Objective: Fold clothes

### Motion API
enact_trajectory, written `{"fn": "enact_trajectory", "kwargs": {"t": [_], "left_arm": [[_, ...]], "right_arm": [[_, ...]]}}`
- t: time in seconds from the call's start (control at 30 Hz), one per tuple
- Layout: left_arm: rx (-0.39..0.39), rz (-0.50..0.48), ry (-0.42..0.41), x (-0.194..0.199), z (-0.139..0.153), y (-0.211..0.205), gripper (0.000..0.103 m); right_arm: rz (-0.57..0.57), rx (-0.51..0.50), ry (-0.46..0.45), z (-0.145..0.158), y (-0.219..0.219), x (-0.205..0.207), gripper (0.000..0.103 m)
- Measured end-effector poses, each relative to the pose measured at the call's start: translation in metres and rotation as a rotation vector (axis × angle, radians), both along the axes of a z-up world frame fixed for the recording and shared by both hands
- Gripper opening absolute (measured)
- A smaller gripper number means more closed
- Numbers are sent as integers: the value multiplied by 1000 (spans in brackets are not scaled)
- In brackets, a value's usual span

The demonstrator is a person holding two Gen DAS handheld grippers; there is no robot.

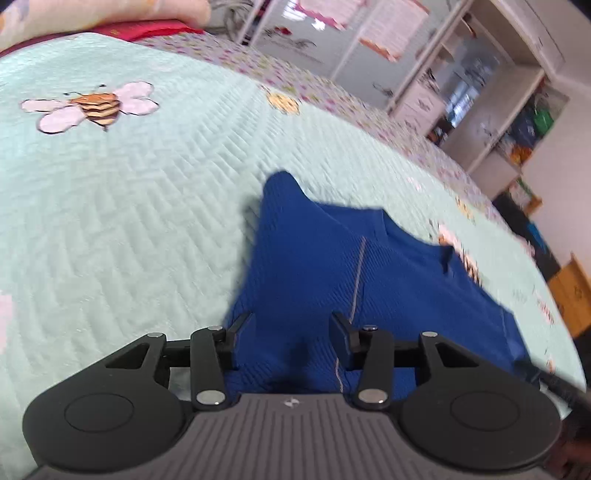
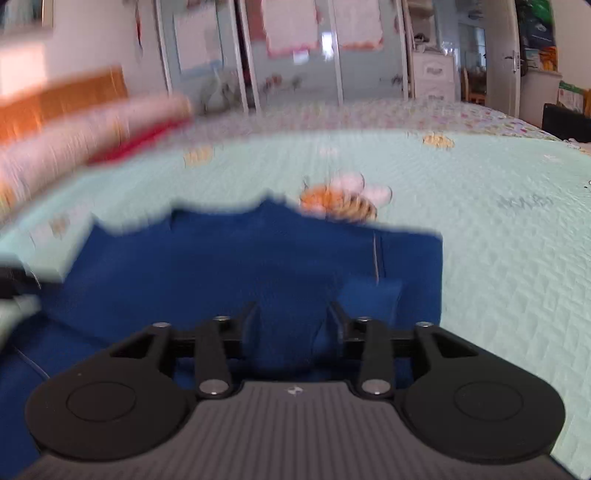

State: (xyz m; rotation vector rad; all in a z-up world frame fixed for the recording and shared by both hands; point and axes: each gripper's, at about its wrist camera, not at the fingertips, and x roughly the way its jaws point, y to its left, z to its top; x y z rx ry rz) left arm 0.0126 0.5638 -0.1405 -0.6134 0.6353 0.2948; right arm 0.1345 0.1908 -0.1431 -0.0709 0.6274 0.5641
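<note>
A blue knit garment with a thin pale stripe lies partly folded on the mint quilted bedspread. My left gripper hangs low over the garment's near part, jaws apart, with blue cloth in the gap and no pad visibly pressing on it. In the right wrist view the same garment spreads across the bed, blurred. My right gripper stands open just above it, with a raised fold of the cloth between the fingers but not pinched.
Bee pictures decorate the bedspread. A pillow and a red cloth lie at the head of the bed. Wardrobe doors, shelves and a doorway stand beyond the bed's far edge.
</note>
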Motion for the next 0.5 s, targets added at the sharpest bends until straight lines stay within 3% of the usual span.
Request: {"fn": "enact_trajectory", "kwargs": {"t": [0.1, 0.2, 0.33, 0.43, 0.5], "left_arm": [[46, -23, -20, -6, 11, -17, 56], [164, -51, 1, -3, 13, -33, 64], [126, 6, 87, -16, 10, -26, 60], [196, -31, 94, -55, 24, -38, 62], [185, -55, 102, -94, 25, -44, 64]], "right_arm": [[-81, 112, 22, -2, -15, -2, 39], [-36, 95, 12, 2, -9, -12, 47], [-57, 46, 12, 8, -12, -18, 46], [-17, 151, 21, 32, -41, -48, 55], [-14, 172, 59, 38, -66, -73, 61]]}}
